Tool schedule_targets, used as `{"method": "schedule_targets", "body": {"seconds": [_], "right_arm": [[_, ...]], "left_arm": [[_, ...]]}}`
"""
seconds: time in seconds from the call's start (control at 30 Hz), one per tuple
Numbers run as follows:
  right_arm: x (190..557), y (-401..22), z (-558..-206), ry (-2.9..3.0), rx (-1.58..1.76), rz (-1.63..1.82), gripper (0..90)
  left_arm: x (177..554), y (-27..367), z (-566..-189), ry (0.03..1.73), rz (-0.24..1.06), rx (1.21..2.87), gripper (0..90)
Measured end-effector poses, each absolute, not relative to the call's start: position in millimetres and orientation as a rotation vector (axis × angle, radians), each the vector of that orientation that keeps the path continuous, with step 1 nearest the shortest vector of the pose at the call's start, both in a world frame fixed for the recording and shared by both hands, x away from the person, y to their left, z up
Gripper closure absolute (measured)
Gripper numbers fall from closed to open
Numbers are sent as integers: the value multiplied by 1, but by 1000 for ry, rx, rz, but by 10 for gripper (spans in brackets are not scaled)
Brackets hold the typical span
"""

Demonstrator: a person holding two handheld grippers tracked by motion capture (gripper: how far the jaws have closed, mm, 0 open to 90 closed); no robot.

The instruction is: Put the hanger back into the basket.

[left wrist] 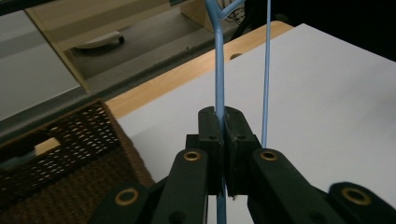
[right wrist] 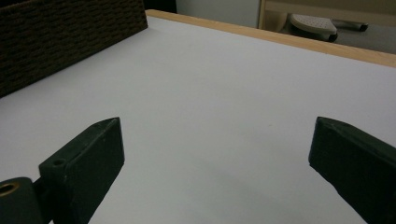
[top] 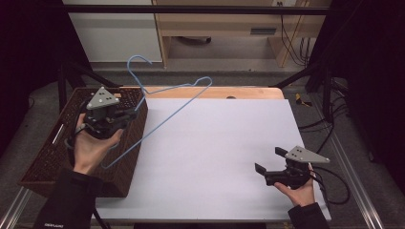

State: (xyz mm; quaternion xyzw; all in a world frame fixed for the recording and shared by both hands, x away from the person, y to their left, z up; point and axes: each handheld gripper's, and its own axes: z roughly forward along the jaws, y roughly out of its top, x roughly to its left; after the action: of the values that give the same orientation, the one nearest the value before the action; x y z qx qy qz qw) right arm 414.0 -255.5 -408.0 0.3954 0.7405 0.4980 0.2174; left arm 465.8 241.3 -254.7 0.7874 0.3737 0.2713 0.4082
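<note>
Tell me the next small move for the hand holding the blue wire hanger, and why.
Probably carry the blue wire hanger rightward and lower it onto the white tabletop. The left tongs are shut on one of its wires, holding it in the air above the wicker basket, while the right tongs wait open over the bare tabletop.

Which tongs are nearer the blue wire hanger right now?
Left. The left tongs are shut on the blue wire hanger, holding it up above the wicker basket. The right tongs are open, low over the white table at the far side, apart from it.
</note>
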Motion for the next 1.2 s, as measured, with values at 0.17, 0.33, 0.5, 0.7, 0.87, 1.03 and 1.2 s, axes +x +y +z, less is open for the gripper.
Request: {"method": "schedule_targets", "body": {"seconds": [0.17,0.33,0.5,0.7,0.87,1.03,1.2], "right_arm": [[414,-255,-409,2055,1104,1369,37],[414,-255,-409,2056,1105,1365,37],[415,-256,-410,2057,1105,1362,37],[416,-255,-410,2057,1105,1363,37],[416,-256,-409,2052,1105,1363,36],[415,-257,-409,2047,1109,1366,34],[416,-257,-409,2050,1108,1355,33]], "left_arm": [[471,262,-250,970,726,1963,871],[476,289,-249,1011,748,1983,871],[477,310,-251,1029,762,1977,871],[477,337,-253,1054,766,1948,871],[476,358,-260,1109,791,1938,871],[472,378,-270,1138,803,1953,871],[468,392,-277,1176,829,1958,871]]}}
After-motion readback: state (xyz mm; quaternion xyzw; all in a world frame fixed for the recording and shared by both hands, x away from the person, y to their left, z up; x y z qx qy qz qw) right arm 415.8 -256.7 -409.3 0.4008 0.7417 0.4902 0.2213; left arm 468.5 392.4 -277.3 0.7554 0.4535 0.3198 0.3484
